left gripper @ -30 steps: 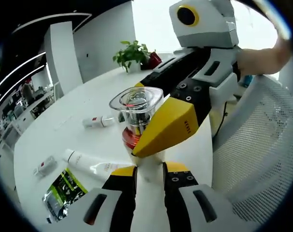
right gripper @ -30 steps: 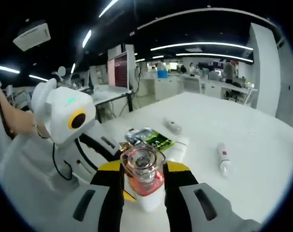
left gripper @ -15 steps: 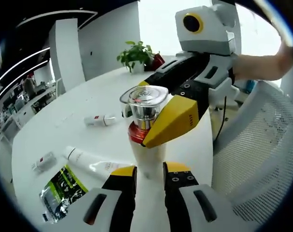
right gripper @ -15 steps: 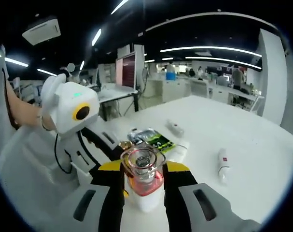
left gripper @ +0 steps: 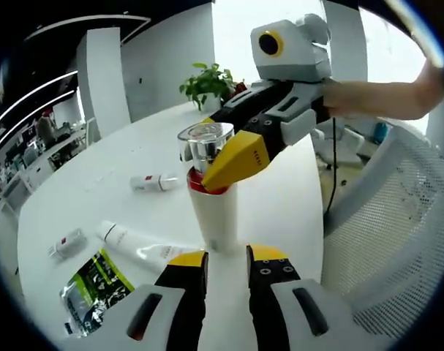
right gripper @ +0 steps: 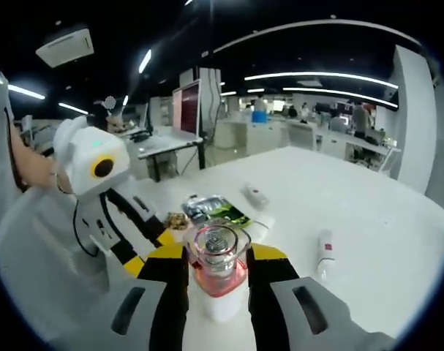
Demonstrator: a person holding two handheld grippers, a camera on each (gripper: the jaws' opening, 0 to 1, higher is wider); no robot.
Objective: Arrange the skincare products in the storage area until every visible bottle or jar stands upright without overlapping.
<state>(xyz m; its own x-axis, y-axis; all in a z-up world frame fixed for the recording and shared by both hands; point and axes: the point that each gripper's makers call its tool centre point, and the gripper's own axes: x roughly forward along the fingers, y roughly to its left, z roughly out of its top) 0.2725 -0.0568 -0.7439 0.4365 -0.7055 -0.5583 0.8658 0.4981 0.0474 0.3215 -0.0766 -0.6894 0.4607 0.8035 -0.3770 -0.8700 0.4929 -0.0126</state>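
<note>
White and upright, the pump bottle (left gripper: 212, 216) stands on the bench (left gripper: 97, 197) at the centre of the left gripper view. The right hand-held gripper (right gripper: 216, 272) clamps its clear cap and red collar. The left hand-held gripper (left gripper: 227, 265) sits just below the bottle, jaws narrowly parted and holding nothing. Tubes (left gripper: 137, 245) and a green sachet (left gripper: 96, 285) lie flat at lower left.

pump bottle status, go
Right gripper shut on pump bottle, upright on white table. Left gripper open, just short of its base. Two small tubes, a long tube lying flat, sachet beside.
</note>
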